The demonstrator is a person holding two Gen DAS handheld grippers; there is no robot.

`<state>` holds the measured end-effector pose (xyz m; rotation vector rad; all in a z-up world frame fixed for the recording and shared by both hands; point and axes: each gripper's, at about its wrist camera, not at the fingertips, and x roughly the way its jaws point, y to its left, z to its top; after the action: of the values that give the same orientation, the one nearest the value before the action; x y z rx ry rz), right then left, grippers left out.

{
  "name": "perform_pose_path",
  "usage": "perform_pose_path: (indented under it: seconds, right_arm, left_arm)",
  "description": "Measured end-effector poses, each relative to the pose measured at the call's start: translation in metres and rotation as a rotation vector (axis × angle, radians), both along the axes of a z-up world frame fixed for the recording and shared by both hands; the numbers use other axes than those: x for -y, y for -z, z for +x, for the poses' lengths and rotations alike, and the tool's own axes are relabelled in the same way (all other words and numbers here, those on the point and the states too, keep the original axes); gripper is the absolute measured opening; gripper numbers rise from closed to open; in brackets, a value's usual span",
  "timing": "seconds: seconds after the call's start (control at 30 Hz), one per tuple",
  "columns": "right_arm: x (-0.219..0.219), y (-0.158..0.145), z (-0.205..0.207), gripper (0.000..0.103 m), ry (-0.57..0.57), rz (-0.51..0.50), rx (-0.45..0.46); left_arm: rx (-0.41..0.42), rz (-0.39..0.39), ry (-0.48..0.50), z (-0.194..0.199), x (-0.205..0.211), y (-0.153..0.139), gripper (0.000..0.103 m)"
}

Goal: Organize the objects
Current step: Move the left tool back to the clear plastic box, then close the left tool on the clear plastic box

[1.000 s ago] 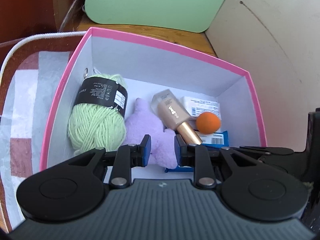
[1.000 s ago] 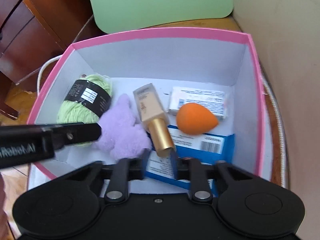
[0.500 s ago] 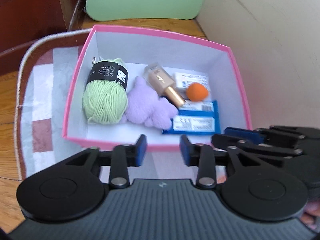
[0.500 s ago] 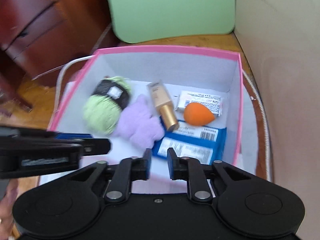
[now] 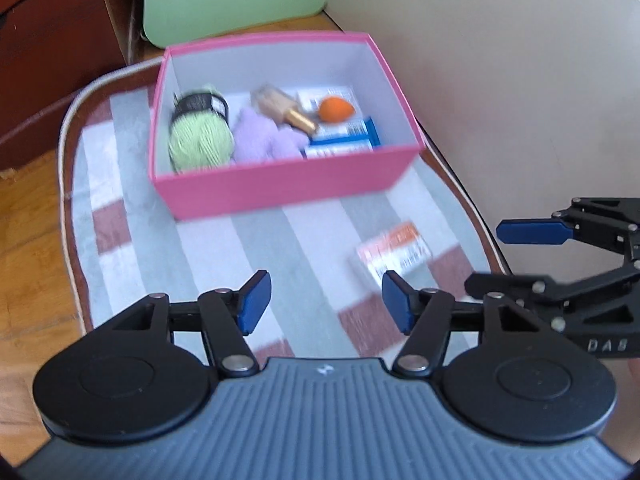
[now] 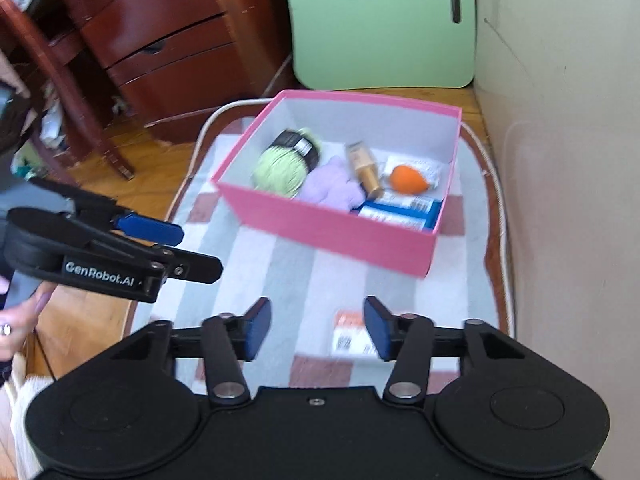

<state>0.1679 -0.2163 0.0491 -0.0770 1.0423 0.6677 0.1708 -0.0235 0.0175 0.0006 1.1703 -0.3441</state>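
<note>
- A wooden floor (image 6: 120, 152) beside a cream wall (image 5: 520, 80), with a dark red chest of drawers (image 6: 152, 40) and a pale green panel (image 6: 380, 20) behind; a striped mat (image 5: 280, 248) in grey, white and brick red, edged with a pale cord, lies on the floor
- A pink box (image 5: 280, 188) with a white inside stands open on the far half of the mat, near the wall-side edge
- Inside it, along the floor of the box: a ball of light green yarn (image 5: 200, 140) with a black band at the left end, a lilac plush piece (image 5: 260, 138) just beside it, a beige bottle with a gold cap (image 5: 288, 110) lying tilted against the plush, an orange sponge (image 5: 336, 109) on a white packet towards the right wall, and blue packets (image 5: 344, 140) in the near right corner
- A small white and orange packet (image 5: 394, 252) lies alone on the mat, nearer than the box, towards the wall-side edge
- The left tool (image 5: 324, 304) hangs over the near part of the mat, its blue-padded jaws opening, nothing between them
- The right tool (image 6: 316, 330) hangs likewise above the small packet, its jaws opening and empty; the packet shows on the mat below the gap, blurred
</note>
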Motion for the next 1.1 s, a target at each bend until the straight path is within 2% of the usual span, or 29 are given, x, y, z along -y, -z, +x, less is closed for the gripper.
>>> perform_pose_path:
  seconds: [0.1, 0.23, 0.37, 0.47, 0.53, 0.57, 0.67, 0.77, 0.87, 0.97, 1.03, 1.1]
  right_arm:
    - [0.003, 0.013, -0.022, 0.069, -0.034, -0.005, -0.007]
    - [0.005, 0.032, -0.046, 0.069, -0.068, -0.06, 0.013]
    - [0.008, 0.054, -0.055, 0.072, -0.064, -0.066, 0.021]
    - [0.008, 0.07, -0.055, 0.072, -0.061, -0.086, 0.074]
    - [0.008, 0.081, -0.051, 0.076, -0.062, -0.08, 0.114]
    - [0.008, 0.089, -0.048, 0.081, -0.06, -0.08, 0.132]
    - [0.009, 0.112, -0.036, 0.083, -0.05, -0.102, 0.181]
    - [0.01, 0.133, -0.021, 0.083, -0.036, -0.12, 0.165]
    - [0.009, 0.148, -0.01, 0.083, -0.056, -0.119, 0.14]
    - [0.006, 0.158, -0.004, 0.083, -0.068, -0.143, 0.157]
    - [0.006, 0.16, -0.001, 0.083, -0.077, -0.125, 0.155]
    - [0.005, 0.163, 0.001, 0.084, -0.087, -0.107, 0.126]
  left_arm:
    - [-0.011, 0.0, 0.015, -0.019, 0.003, 0.012, 0.062]
    - [-0.023, -0.002, 0.042, -0.035, 0.01, 0.03, 0.063]
    - [-0.012, -0.006, 0.055, -0.04, 0.02, 0.048, 0.065]
    - [0.001, -0.037, 0.036, -0.031, 0.029, 0.065, 0.068]
    - [0.009, -0.085, 0.005, -0.021, 0.036, 0.078, 0.068]
    - [0.011, -0.106, -0.011, -0.016, 0.039, 0.085, 0.068]
    - [0.01, -0.14, -0.037, -0.003, 0.049, 0.106, 0.068]
    - [-0.015, -0.156, -0.05, 0.01, 0.056, 0.127, 0.067]
    - [-0.042, -0.178, -0.082, 0.019, 0.06, 0.144, 0.066]
    - [-0.035, -0.209, -0.101, 0.022, 0.062, 0.155, 0.061]
    - [-0.041, -0.23, -0.091, 0.022, 0.066, 0.16, 0.045]
    - [-0.03, -0.241, -0.107, 0.018, 0.067, 0.163, 0.043]
